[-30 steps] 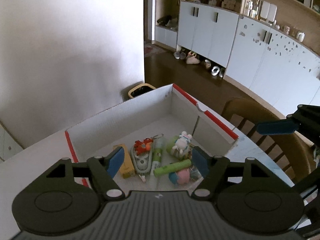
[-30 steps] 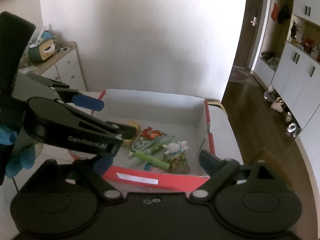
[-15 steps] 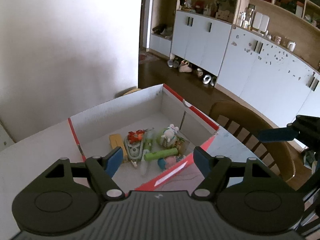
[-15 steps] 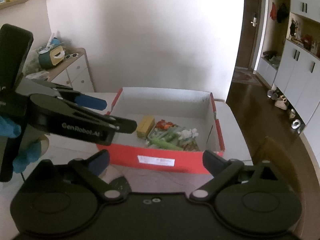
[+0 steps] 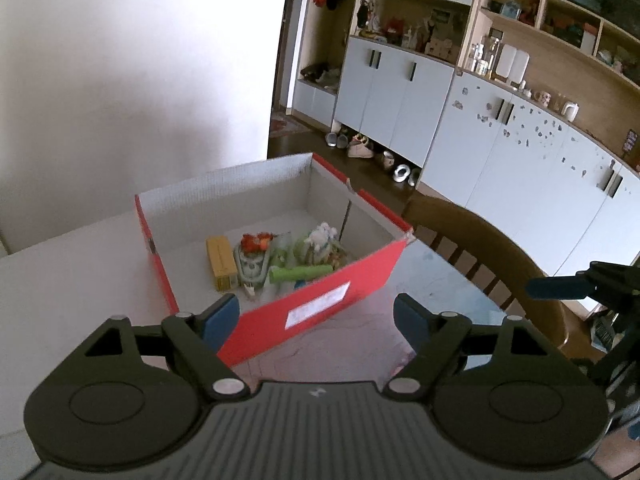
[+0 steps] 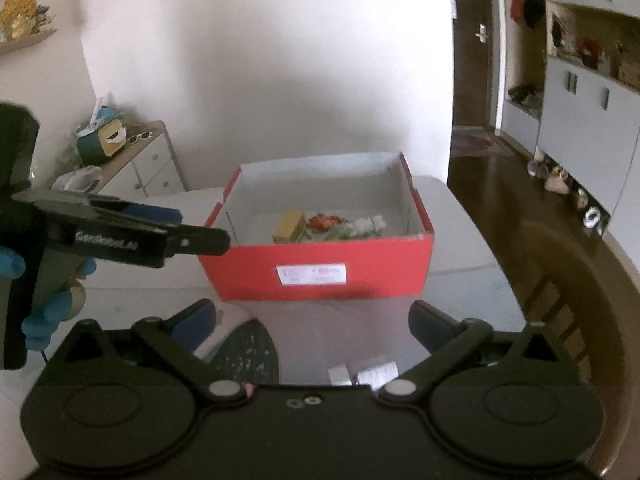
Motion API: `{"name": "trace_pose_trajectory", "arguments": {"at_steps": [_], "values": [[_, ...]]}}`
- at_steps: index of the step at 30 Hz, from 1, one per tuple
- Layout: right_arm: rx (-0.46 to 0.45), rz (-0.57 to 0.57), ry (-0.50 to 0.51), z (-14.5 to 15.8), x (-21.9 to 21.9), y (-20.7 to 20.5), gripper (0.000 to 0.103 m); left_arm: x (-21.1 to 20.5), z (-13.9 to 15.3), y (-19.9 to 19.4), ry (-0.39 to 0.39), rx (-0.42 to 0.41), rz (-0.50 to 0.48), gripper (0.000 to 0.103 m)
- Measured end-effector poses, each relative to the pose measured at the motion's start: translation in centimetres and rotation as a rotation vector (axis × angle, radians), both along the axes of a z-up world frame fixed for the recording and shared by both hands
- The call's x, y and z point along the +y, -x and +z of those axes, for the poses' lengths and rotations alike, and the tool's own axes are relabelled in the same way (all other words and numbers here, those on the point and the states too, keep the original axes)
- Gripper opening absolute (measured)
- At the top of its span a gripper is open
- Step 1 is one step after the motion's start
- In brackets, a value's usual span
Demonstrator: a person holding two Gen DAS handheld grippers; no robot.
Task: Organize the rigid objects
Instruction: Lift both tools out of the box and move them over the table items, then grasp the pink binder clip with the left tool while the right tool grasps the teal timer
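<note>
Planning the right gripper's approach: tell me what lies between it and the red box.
In the right wrist view, only bare table lies between the right gripper and the red box; a dark speckled mat sits lower, beside the left finger.

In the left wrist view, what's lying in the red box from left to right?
Yellow block → grey-green toy with red top → green tube, with the white plush figure behind it, all inside the red box. Smaller bits are too blurred to order.
</note>
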State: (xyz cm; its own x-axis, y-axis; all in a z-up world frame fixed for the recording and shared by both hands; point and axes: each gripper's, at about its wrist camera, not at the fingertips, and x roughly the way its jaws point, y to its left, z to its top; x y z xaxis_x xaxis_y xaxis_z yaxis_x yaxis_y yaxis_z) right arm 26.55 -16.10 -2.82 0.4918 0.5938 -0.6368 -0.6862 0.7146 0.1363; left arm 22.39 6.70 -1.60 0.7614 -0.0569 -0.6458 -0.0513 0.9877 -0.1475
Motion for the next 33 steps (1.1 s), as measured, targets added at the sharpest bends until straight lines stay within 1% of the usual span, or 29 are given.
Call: {"name": "trace_pose_trajectory", "arguments": {"at_steps": [3, 7, 11, 15, 19, 22, 26, 27, 30, 33], "values": [[0.021, -0.030, -0.003, -1.1, -0.8, 0.2, 0.103, -0.5, -1.0, 1.0, -0.006, -0.003, 0.000, 0.084], [0.045, -0.069, 0.000, -2.7, -1.6, 0.4, 0.103, -1.0, -2.6, 2.4, 0.018, -0.008, -0.003, 0.084], [0.048, -0.099, 0.009, -4.2, -2.1, 0.7, 0.103, -1.4, -4.0, 3.6, 0.029, -0.009, -0.010, 0.084], [0.061, -0.116, 0.020, -5.7, -2.4, 0.7, 0.103, -2.1, -5.4, 4.7, 0.015, -0.007, -0.037, 0.084], [0.069, -0.133, 0.044, -7.0, -2.7, 0.5, 0.101, -2.7, -7.4, 5.6, 0.000, 0.017, -0.056, 0.084], [0.091, -0.150, 0.058, -8.1, -2.8, 0.2, 0.100, -3.1, -9.2, 5.9, -0.004, 0.055, -0.068, 0.084], [0.124, -0.169, 0.073, -9.6, -2.8, -0.3, 0.100, -3.8, -11.3, 6.3, -0.030, 0.100, -0.087, 0.084], [0.131, -0.170, 0.074, -9.9, -2.8, -0.4, 0.099, -3.8, -11.6, 6.3, -0.033, 0.106, -0.087, 0.084], [0.148, -0.176, 0.087, -10.7, -2.5, -0.9, 0.092, -3.6, -12.5, 6.5, -0.025, 0.121, -0.096, 0.084], [0.174, -0.185, 0.087, -11.5, -2.4, -1.4, 0.090, -3.6, -13.0, 6.5, -0.044, 0.120, -0.133, 0.084]]}}
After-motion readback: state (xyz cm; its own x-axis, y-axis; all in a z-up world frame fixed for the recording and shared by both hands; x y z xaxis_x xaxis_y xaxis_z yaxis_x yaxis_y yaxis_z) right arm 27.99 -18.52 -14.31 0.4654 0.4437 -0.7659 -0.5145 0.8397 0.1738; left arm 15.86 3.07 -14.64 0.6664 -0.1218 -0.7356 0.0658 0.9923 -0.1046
